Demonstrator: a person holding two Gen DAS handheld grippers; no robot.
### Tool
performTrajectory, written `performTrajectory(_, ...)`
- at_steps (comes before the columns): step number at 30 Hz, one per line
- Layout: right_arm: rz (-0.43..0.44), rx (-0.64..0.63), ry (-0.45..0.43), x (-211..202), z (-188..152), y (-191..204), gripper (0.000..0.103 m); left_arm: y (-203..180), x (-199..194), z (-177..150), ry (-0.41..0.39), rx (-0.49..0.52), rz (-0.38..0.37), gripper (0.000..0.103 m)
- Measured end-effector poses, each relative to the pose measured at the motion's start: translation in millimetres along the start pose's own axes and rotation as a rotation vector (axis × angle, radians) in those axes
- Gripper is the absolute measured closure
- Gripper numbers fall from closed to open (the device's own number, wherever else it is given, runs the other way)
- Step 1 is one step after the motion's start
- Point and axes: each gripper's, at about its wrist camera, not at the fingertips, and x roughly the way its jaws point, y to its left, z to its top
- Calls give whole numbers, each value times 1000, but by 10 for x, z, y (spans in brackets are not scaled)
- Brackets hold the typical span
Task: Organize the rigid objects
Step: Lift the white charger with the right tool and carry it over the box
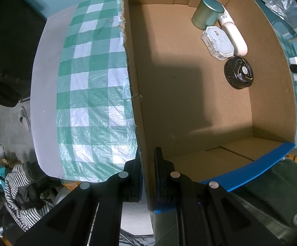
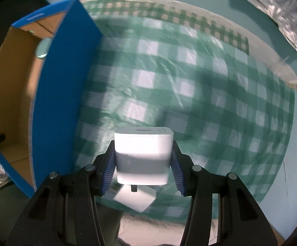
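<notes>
- Brown corrugated cardboard box (image 1: 189, 106) with blue outer faces fills the left wrist view; it stands on a green-and-white checked plastic tablecloth (image 1: 91, 94).
- Left gripper (image 1: 148, 176): clenched on the box's near side wall, one finger outside, one inside, blue pads pressed against the cardboard.
- Inside the box, far right corner, four items clustered: a pale green cylindrical tin (image 1: 206, 13) standing upright, a white rounded plastic bottle (image 1: 235, 35) lying on its side behind it, a clear octagonal plastic case (image 1: 218, 43) beside the bottle, and a black round disc-shaped part (image 1: 239, 73) just in front of the case.
- The rest of the box floor is bare, partly in shadow.
- Striped fabric (image 1: 19, 192) lies low on the left, off the table.
- Right wrist view: right gripper (image 2: 143, 160) is grasping a white rounded-corner plastic block (image 2: 143, 155), blue pads on its two sides.
- The block is held above the checked cloth, to the right of the box's blue outer wall, outside the box. Background is motion-blurred.
- A slot is visible on the block's far face; a small dark stub sticks out of its near end.
</notes>
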Motion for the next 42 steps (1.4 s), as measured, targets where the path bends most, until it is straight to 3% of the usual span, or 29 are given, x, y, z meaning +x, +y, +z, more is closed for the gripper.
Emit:
performTrajectory(24, 77, -353, -76, -392, 501, 1149, 54, 55, 8, -45, -10, -6, -5, 93)
performTrajectory(42, 64, -522, 27, 246, 599, 1830, 54, 51, 18, 4, -3, -8, -4, 93)
